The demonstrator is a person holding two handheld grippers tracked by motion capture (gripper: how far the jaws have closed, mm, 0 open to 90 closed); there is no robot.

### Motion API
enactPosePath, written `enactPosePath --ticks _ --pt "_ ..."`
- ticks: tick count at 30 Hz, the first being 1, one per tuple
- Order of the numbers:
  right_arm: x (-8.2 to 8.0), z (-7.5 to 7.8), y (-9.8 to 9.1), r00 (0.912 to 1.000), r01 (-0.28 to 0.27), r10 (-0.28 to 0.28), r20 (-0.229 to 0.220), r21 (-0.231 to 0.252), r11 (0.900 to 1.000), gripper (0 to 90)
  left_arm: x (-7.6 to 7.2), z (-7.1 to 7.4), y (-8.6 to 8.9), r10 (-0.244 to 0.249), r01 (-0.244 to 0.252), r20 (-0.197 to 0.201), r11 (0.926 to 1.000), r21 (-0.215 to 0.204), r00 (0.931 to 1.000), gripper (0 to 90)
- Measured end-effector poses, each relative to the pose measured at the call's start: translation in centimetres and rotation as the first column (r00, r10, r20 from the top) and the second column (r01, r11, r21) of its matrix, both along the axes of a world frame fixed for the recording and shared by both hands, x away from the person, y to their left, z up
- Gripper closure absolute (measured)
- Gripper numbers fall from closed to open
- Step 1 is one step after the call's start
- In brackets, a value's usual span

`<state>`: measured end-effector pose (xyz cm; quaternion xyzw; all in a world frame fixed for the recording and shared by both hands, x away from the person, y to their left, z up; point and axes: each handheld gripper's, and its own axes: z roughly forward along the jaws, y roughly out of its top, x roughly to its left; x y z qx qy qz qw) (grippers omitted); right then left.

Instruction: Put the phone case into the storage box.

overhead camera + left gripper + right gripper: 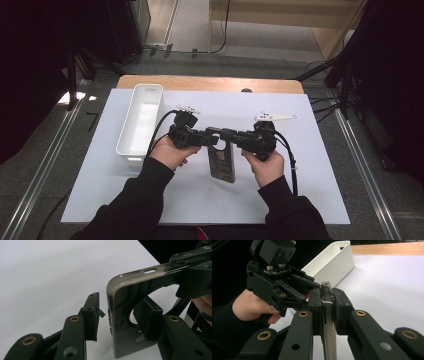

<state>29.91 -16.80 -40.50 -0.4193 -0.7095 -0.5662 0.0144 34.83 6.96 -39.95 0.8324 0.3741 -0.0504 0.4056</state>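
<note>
**Phone case held between my two hand-held grippers**

My forearms come in from the near edge of the worktop (310, 150), both in dark sleeves, and my hands turn inward so the two tools point at each other over the middle of the white sheet. My right hand-held gripper (327, 312) is clamped on the smoky, see-through phone case (125, 322): seen along its own jaws, both pads press flat on the case's thin edge, and the case stands on edge between them.

My left hand-held gripper (120, 317) comes in from the left and straddles a corner of the case near its round cut-out. One pad sits behind the case wall, seen through the tinted plastic; the other stands just off the outer side with a sliver of white showing between, so this one is not yet gripping.

From above, the case (222, 160) hangs down towards me from where the jaws meet. A white bin (141, 120) lies to the left, well apart. I can read no brand or writing on the case.
</note>
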Motion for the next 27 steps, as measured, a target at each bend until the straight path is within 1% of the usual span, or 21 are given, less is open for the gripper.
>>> enactPosePath --ticks 2,3,7,11,13,14,18,22,27 --pt "-0.01 -0.03 0.0 1.0 0.003 -0.003 0.003 0.002 1.0 77.6 0.01 -0.02 -0.05 -0.001 0.001 -0.002 1.0 -0.001 1.0 61.5" --pt "-0.04 -0.01 0.0 1.0 0.004 -0.004 0.002 0.002 1.0 77.6 -0.02 -0.02 -0.09 -0.004 0.004 0.001 1.0 0.003 1.0 64.2" --pt "-0.09 0.01 -0.03 1.0 0.008 -0.008 0.004 0.004 1.0 77.6 -0.15 0.04 -0.24 -0.01 0.01 0.023 0.9999 0.003 0.9997 67.7" --pt "-0.05 -0.04 -0.13 0.9999 0.012 -0.012 -0.001 0.015 0.9998 77.5 -0.21 0.03 -0.31 -0.011 0.011 0.035 0.9999 0.008 0.9993 68.5" --pt "-0.02 -0.1 -0.16 0.9999 0.012 -0.012 -0.003 0.023 0.9997 77.6 -0.26 0.07 -0.29 -0.012 0.012 0.053 0.9999 0.01 0.9985 68.6" --pt "-0.06 -0.09 -0.16 0.9999 0.014 -0.014 -0.001 0.025 0.9996 77.5 -0.27 0.08 -0.29 -0.012 0.012 0.055 0.9999 0.01 0.9984 68.6" --pt "-0.16 0.02 -0.1 0.9998 0.021 -0.021 0.004 0.02 0.9996 77.6 -0.35 0.14 -0.34 -0.003 0.003 0.06 1.0 0.007 0.9982 69.0" --pt "-0.13 0.02 -0.15 0.9998 0.021 -0.021 0.003 0.021 0.9996 77.5 -0.44 0.08 -0.4 -0.003 0.003 0.087 1.0 0.008 0.9962 69.5" --pt "-0.09 -0.02 -0.15 0.9998 0.018 -0.018 0.004 0.02 0.9997 77.4 -0.42 0.12 -0.35 -0.006 0.004 0.097 0.9999 0.012 0.9952 69.9"
